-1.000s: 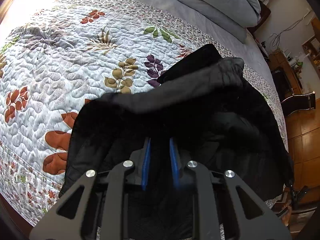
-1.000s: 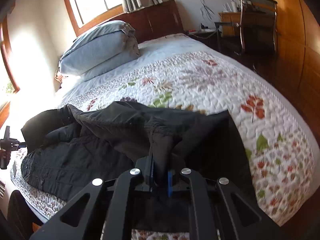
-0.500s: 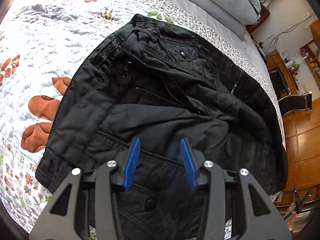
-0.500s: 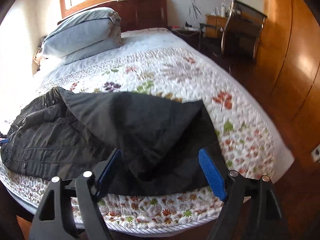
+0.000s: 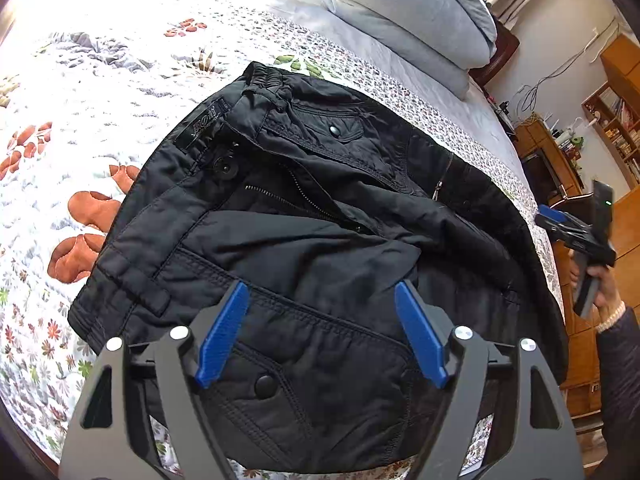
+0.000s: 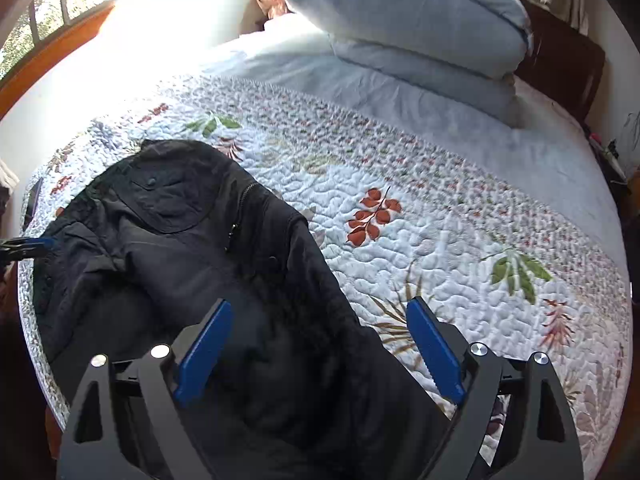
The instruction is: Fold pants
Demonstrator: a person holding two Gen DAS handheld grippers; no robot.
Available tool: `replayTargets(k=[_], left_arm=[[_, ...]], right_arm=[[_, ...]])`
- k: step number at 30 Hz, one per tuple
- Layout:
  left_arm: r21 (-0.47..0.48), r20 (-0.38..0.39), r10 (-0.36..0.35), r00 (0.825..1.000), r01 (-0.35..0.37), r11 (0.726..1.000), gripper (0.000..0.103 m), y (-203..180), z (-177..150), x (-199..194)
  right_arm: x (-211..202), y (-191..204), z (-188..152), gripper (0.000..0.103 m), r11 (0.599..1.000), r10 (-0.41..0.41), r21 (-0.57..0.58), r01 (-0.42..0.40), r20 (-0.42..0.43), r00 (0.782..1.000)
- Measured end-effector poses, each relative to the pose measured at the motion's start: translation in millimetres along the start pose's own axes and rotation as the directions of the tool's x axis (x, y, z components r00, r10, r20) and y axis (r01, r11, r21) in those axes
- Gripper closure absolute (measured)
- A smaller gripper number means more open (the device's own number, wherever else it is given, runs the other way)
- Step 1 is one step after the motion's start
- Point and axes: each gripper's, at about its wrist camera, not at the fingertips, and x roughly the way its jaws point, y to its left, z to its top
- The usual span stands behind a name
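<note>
The black padded pants lie folded in a bundle on the floral quilt, near the bed's front edge. The waistband with its label, snap and open zip faces up. My left gripper is open and empty, hovering over the near part of the bundle. The pants also show in the right wrist view, at the left. My right gripper is open and empty above the bundle's right end. The right gripper also shows in the left wrist view, held in a hand beside the bed.
The floral quilt covers the bed. Stacked blue-grey pillows lie at the headboard. A window is at the far left. Wooden shelves and a desk stand beyond the bed.
Both grippers were shut on the black fabric a second ago. They have let go, opened wide and pulled back. The pants now rest folded on the quilt.
</note>
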Motion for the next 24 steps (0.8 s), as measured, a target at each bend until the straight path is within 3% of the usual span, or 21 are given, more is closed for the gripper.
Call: replayTargets(k=[3, 5, 6, 7, 10, 18, 24], left_arm=[[-0.023, 0.004, -0.001, 1.0, 0.002, 1.0, 0.015, 1, -5, -3], [-0.023, 0.0, 0.002, 1.0, -0.002, 1.0, 0.015, 0, -8, -4], [-0.019, -0.002, 0.009, 1.0, -0.009, 1.0, 0.015, 0, -10, -5], [-0.016, -0.005, 0.02, 1.0, -0.02, 1.0, 0.013, 0, -11, -6], [-0.021, -0.008, 0.027, 1.0, -0.027, 0.999, 0.013, 0, -14, -9], [0.002, 0.015, 0.038, 0.999, -0.038, 0.999, 0.013, -17, -20, -23], [0.041, 0.026, -0.011, 1.0, 0.01, 0.999, 0.013, -50, -26, -29]], right_arm=[[38, 7, 7, 0.015, 0.998, -0.055, -0.046, 0.052, -0.077, 0.996], [52, 9, 9, 0.024, 0.995, -0.085, -0.068, 0.079, -0.102, 0.991], [58, 7, 10, 0.044, 0.993, -0.101, -0.075, 0.092, -0.127, 0.987], [62, 7, 12, 0.077, 0.991, -0.122, -0.08, 0.11, -0.156, 0.98], [57, 14, 11, 0.093, 0.985, -0.133, -0.124, 0.116, -0.14, 0.981], [-39, 67, -23, 0.097, 0.971, -0.091, -0.21, 0.11, 0.096, 0.991], [-117, 121, -85, 0.097, 0.961, 0.003, -0.267, 0.072, 0.27, 0.963]])
